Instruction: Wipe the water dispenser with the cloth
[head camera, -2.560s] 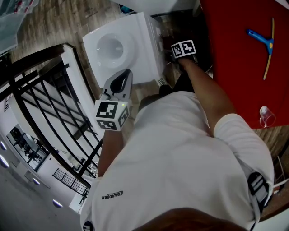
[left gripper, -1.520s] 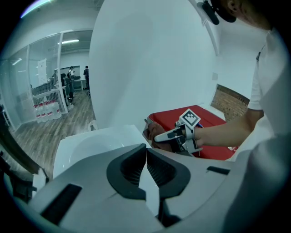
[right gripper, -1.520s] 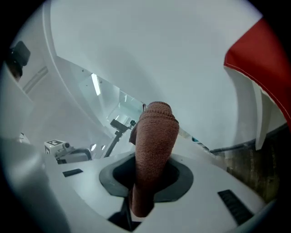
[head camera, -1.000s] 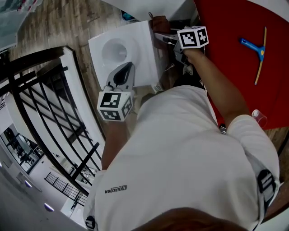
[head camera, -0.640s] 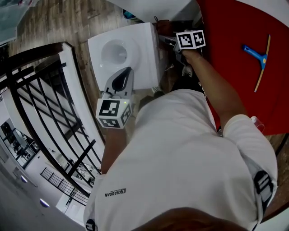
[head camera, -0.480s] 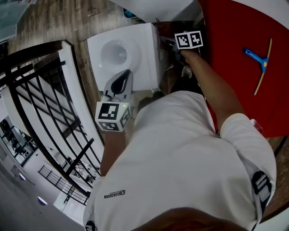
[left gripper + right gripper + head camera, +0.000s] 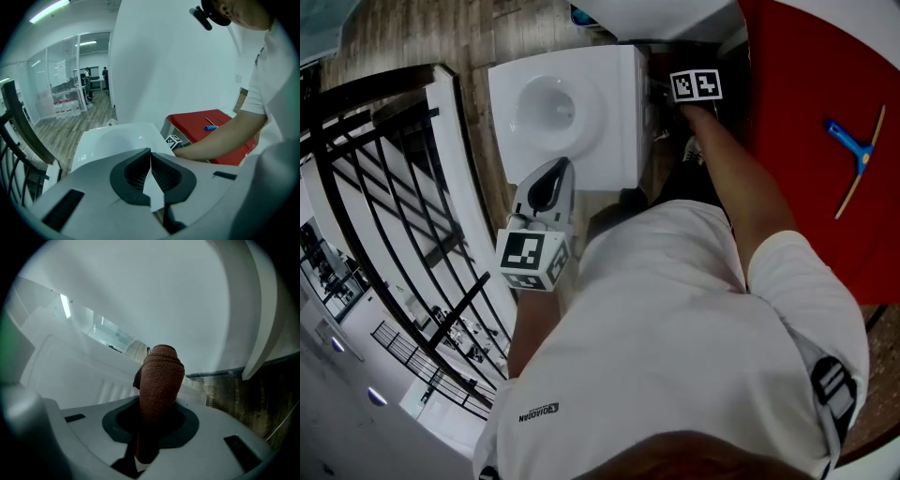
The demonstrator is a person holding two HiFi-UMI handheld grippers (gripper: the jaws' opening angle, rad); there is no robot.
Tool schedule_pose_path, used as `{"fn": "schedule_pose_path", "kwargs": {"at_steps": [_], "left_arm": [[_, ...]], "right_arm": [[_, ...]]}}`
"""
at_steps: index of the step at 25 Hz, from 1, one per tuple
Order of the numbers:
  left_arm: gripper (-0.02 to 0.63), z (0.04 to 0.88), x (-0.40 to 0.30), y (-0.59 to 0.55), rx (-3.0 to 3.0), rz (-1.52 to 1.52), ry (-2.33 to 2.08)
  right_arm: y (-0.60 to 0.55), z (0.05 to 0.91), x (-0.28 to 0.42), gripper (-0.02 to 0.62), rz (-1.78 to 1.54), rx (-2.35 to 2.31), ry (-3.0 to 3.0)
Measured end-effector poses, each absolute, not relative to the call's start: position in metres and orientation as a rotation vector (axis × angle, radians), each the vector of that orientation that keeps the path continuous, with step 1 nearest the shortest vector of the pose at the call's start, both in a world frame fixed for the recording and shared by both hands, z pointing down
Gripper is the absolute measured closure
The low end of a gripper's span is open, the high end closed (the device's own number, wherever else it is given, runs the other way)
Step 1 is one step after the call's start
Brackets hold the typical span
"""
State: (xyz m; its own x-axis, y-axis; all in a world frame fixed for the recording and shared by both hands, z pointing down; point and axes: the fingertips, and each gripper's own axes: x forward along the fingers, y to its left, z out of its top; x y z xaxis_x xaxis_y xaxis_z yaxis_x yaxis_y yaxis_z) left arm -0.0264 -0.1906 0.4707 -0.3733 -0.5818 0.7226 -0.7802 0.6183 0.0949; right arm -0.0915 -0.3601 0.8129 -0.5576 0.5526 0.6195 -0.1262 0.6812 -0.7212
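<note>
The white water dispenser [image 7: 567, 112] stands below me, its round top recess facing up. My right gripper [image 7: 667, 94] is at the dispenser's right side, shut on a brown cloth. In the right gripper view the brown cloth [image 7: 161, 376] sticks out of the right gripper [image 7: 157, 406] against the dispenser's white ribbed panel [image 7: 79, 376]. My left gripper [image 7: 556, 169] hovers over the near edge of the dispenser top, shut and empty. The left gripper view shows the left gripper [image 7: 150, 157] above the dispenser top [image 7: 115, 140].
A red table [image 7: 820, 84] lies to the right with a blue squeegee [image 7: 855, 155] on it. A black railing [image 7: 384, 187] runs along the left. The floor [image 7: 412, 33] is wood planks. A white wall [image 7: 154, 291] rises behind the dispenser.
The right gripper with the cloth has shifted a little along the dispenser's side. The left gripper has stayed over the near edge of the top.
</note>
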Motion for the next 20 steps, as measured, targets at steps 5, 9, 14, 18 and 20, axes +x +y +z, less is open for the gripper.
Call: {"fn": "schedule_pose_path", "kwargs": {"at_steps": [5, 9, 14, 18, 20], "left_arm": [[0.604, 0.474, -0.024, -0.182, 1.023, 0.328, -2.096], [0.604, 0.478, -0.022, -0.179, 1.012, 0.322, -2.093], [0.604, 0.474, -0.022, -0.169, 1.021, 0.312, -2.095], [0.604, 0.472, -0.024, -0.163, 1.042, 0.296, -2.104], [0.604, 0.47, -0.025, -0.16, 1.064, 0.28, -2.107]], "right_arm": [[-0.358, 0.848, -0.084, 0.522, 0.885, -0.274, -1.909], [-0.365, 0.869, -0.084, 0.522, 0.862, -0.216, -1.878], [-0.368, 0.872, -0.082, 0.522, 0.882, -0.162, -1.859], [-0.369, 0.862, -0.08, 0.522, 0.864, -0.16, -1.881], [-0.374, 0.854, -0.076, 0.522, 0.87, -0.142, -1.898]]}}
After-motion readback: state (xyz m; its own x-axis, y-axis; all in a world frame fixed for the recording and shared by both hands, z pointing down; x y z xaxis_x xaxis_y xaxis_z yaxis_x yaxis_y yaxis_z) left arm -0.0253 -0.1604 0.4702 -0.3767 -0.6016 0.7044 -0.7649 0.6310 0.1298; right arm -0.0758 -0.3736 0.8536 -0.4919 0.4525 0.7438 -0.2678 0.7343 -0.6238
